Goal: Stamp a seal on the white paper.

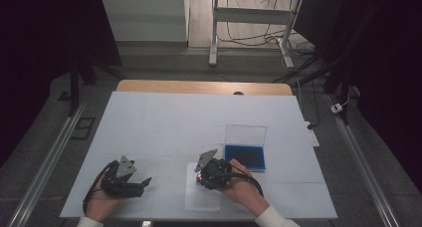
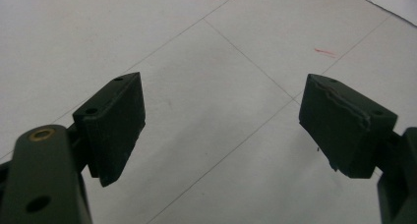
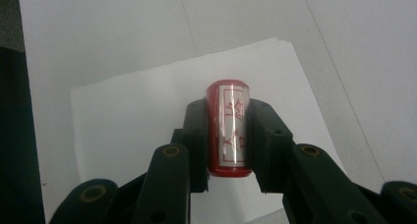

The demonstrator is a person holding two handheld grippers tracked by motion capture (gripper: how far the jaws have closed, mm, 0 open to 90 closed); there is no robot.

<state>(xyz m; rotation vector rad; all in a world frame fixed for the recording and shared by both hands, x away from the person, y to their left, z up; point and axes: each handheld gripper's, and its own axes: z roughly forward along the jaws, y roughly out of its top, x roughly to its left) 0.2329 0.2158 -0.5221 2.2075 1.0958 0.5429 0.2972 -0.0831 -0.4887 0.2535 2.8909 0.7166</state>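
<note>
Right claw clamping red cylinder, long axis along jaws, over paper

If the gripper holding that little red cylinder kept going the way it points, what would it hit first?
Probably the stack of white paper right under it: the right gripper, shut on the red cylinder, points down at those sheets. How close they are is hard to judge.

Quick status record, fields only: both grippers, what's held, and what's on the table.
left gripper: open, nothing between the jaws, low over the white table cover
right gripper: shut on red stamp
stamp: red cylinder with silver label, over the paper stack
ink pad: blue, clear lid open, beside the right hand
paper stack: white sheets, front centre of the table
</note>
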